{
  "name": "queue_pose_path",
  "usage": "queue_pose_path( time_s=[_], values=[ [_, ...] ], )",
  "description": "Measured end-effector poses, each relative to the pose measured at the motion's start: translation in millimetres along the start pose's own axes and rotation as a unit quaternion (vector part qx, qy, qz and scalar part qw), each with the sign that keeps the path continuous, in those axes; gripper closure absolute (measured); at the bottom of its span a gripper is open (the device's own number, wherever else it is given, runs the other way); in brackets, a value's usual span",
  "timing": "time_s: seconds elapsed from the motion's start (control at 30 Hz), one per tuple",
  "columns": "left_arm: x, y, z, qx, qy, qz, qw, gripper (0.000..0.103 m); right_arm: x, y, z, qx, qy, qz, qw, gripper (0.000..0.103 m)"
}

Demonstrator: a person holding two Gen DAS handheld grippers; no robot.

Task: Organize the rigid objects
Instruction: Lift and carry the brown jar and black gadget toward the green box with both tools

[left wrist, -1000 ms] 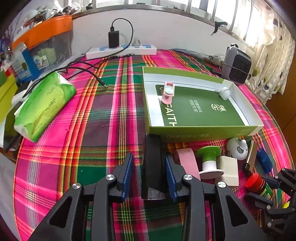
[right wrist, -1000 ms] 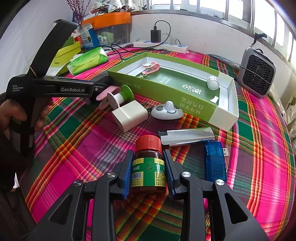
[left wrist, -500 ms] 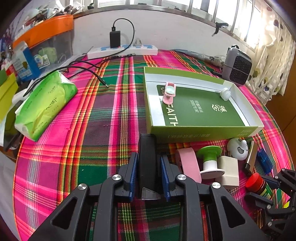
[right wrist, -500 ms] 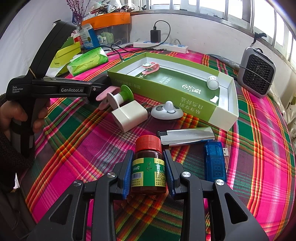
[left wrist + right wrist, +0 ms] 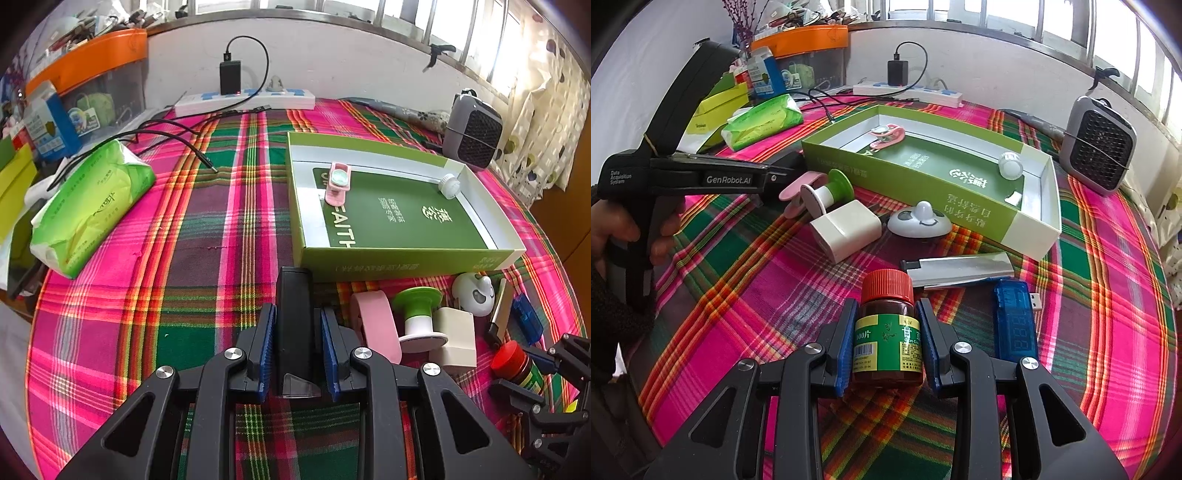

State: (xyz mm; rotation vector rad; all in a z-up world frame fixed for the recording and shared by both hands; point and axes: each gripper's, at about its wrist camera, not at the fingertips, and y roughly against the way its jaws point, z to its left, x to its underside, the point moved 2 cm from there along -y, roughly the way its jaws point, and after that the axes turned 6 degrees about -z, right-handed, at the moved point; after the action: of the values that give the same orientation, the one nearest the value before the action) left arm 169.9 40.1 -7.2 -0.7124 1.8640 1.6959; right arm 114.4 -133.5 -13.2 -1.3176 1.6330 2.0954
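Left wrist view: my left gripper [image 5: 295,354] jaws pinch a black block [image 5: 294,314] on the tabletop before the green box [image 5: 406,258]. My right gripper [image 5: 886,343] jaws hug the brown bottle [image 5: 887,332]. Grasping step, I judge; next, lift both over the box wall.

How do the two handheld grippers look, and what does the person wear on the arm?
Both the left gripper and the right gripper are black plastic with triangular cut-outs, silver screw heads and ribbed blue pads. The left gripper's side carries white "GenRobot.AI" and "Data Acquisition System" lettering; a band wraps its upper handle. The dark knitted sleeve looks fuzzy.
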Motion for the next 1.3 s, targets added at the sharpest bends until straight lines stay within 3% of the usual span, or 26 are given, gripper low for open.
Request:
queue_pose_path(
  time_s=[0.63,1.3],
  values=[
    [-6.8,37.3,-0.2,0.006,-0.006,-0.026,0.9996,0.080,-23.9,27.9,-8.3,0.010,-0.024,-0.044,0.999,0.070],
    [-58.0,44.2,-26.3,0.041,-0.022,-0.053,0.9975,0.080,-92.9,26.2,-46.2,0.039,-0.046,-0.075,0.995,0.070]
  ],
)
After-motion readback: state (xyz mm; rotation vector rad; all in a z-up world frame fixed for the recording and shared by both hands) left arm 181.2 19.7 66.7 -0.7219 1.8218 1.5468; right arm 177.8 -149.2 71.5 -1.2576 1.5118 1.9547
